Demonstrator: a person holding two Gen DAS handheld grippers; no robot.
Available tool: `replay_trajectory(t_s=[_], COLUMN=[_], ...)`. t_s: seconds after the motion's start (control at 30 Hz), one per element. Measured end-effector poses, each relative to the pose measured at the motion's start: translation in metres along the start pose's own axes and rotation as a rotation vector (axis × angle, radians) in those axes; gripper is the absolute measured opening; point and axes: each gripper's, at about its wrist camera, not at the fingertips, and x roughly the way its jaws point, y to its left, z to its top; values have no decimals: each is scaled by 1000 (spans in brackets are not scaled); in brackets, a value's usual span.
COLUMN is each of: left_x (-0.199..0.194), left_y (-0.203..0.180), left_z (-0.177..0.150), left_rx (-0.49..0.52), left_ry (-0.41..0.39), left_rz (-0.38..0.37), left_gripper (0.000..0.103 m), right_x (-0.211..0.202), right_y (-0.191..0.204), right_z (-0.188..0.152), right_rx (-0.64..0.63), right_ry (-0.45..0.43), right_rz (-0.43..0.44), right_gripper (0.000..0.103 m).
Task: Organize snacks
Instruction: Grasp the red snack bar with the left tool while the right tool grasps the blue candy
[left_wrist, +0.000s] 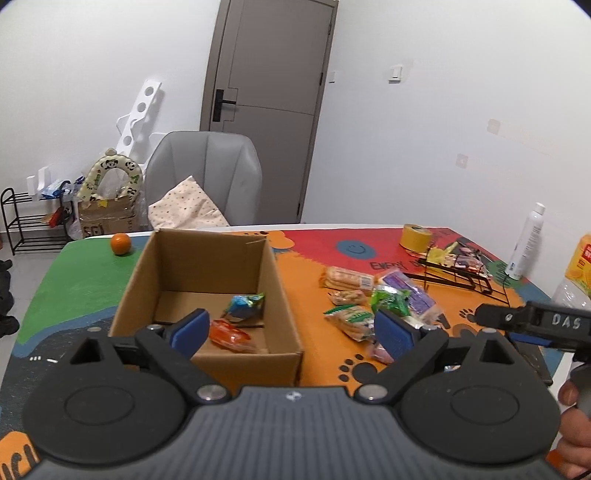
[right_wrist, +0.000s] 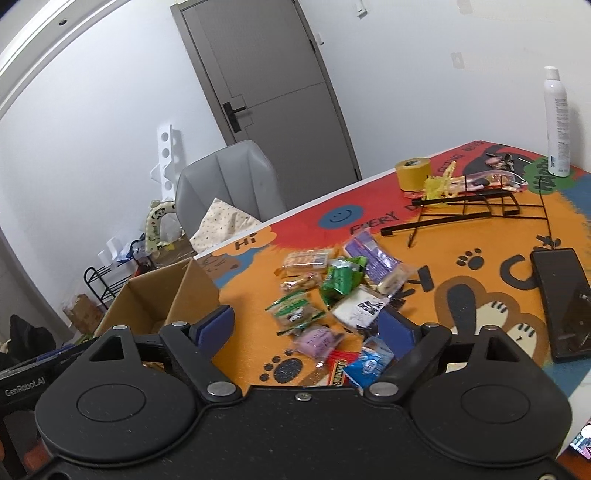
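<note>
An open cardboard box (left_wrist: 207, 280) stands on the colourful tablecloth and holds a blue-green packet (left_wrist: 245, 304) and an orange packet (left_wrist: 231, 334). My left gripper (left_wrist: 291, 332) hovers open over the box's near right corner, with nothing between its blue pads. A pile of snack packets (left_wrist: 369, 295) lies right of the box. In the right wrist view my right gripper (right_wrist: 306, 328) is open above the near edge of that pile (right_wrist: 332, 295). A purple packet (right_wrist: 317, 341) and a blue packet (right_wrist: 369, 363) lie just below its fingers, untouched. The box (right_wrist: 162, 295) is at its left.
A black wire rack (right_wrist: 469, 206), a yellow tape roll (right_wrist: 413, 173) and a white spray bottle (right_wrist: 557, 122) stand at the far right. A dark phone (right_wrist: 561, 295) lies right of the pile. An orange (left_wrist: 120, 243) sits behind the box, a grey chair (left_wrist: 207, 173) beyond the table.
</note>
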Motion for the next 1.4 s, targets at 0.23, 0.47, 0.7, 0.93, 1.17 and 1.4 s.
replay_trajectory(t_s=[0.23,0.47,0.7,0.93,1.17,1.4], left_x=[5,23,48,71,92,112], left_y=[-17,-40,-56,-68,-83,-103], left_z=[-8,-20,-32,-41,-51,-58], left_rx=[21,52,61,66,81,103], left_ry=[0,21,59,99,143,175], left_rz=[-52,-99,-118,-124,-132,-156], left_gripper=[95,93,90,89,89,89], right_x=[9,28,52,75,77,67], right_y=[-17,-35,-49,-61,-72,-89], right_z=[-14,-24,-31,-35,-42,-41], right_rx=[14,55,83,105,115,144], right_ry=[39,86,114,148,158,141], right_rz=[-14,-23,-41,-52,-11,-16], right_gripper=[81,62,57,49,24,23])
